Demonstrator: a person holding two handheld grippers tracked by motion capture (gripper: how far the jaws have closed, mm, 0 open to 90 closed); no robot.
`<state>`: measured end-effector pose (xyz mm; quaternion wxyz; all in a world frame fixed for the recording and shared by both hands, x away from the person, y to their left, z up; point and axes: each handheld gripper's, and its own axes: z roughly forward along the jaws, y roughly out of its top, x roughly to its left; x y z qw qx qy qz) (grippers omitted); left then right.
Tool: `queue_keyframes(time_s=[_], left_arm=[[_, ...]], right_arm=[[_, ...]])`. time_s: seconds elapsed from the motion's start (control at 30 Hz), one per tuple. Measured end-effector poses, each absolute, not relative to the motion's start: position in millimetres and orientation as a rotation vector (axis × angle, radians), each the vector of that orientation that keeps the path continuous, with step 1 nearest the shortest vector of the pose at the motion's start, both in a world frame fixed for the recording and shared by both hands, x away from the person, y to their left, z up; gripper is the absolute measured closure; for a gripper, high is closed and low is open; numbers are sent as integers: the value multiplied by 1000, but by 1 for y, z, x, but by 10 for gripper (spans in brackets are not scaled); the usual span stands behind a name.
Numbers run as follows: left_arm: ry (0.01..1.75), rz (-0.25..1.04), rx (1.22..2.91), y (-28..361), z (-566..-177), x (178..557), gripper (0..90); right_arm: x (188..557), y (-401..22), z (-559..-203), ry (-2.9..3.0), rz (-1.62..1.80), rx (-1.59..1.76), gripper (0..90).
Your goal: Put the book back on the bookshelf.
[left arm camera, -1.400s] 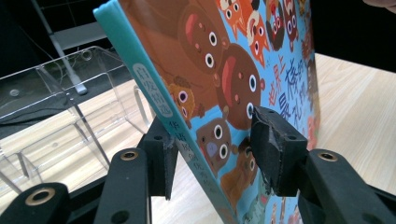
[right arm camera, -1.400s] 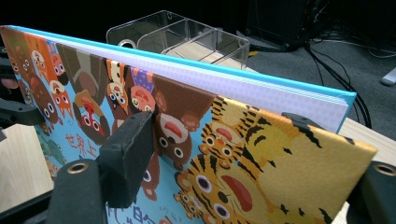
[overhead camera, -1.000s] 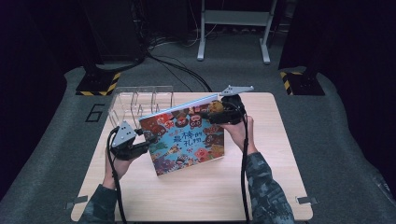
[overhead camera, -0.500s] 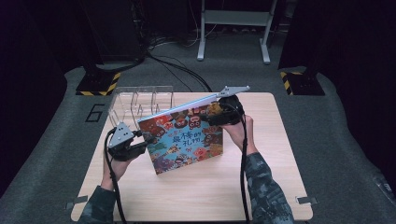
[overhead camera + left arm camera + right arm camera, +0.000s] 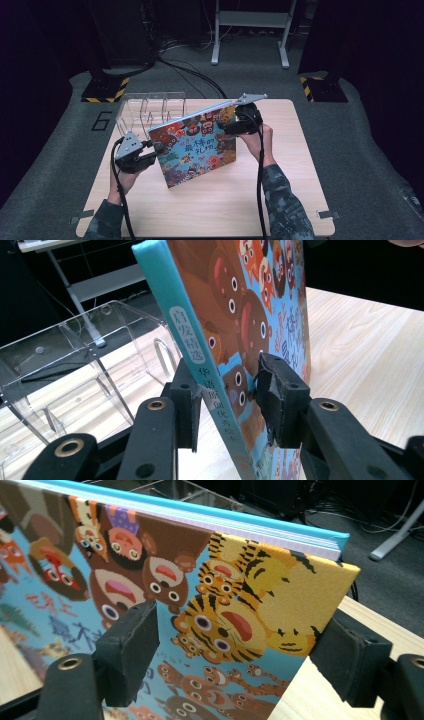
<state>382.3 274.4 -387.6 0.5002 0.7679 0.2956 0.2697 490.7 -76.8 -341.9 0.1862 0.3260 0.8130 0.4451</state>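
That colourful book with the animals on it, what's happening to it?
A person is lifting the picture book off the wooden table with two hand-held grippers. The left gripper pinches it at the spine. The right gripper has the book's far corner between its jaws, which look spread wider than the cover. The book is tilted, beside a clear plastic rack.

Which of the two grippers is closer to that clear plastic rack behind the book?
The left gripper. It grips the book by the spine, just in front of the rack. The right gripper sits at the book's far corner, farther away.

Bright lit table, dark soft surroundings
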Motion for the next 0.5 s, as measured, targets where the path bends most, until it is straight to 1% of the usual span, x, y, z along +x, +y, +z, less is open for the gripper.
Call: queue_keyframes(time_s=[0.03,0.23,0.3,0.37,0.5], left_arm=[[696,670,1864,274,-386,382,633],[675,674,1863,272,-385,379,648],[662,690,1877,272,-385,379,654],[660,704,1881,271,-384,378,659],[659,725,1893,269,-384,378,671]], right_arm=[[492,-75,-343,2283,1246,920,215],[490,-77,-344,2231,1260,943,215],[490,-77,-344,2208,1254,962,203],[493,-79,-344,2221,1278,972,165],[497,-82,-347,2245,1317,982,165]])
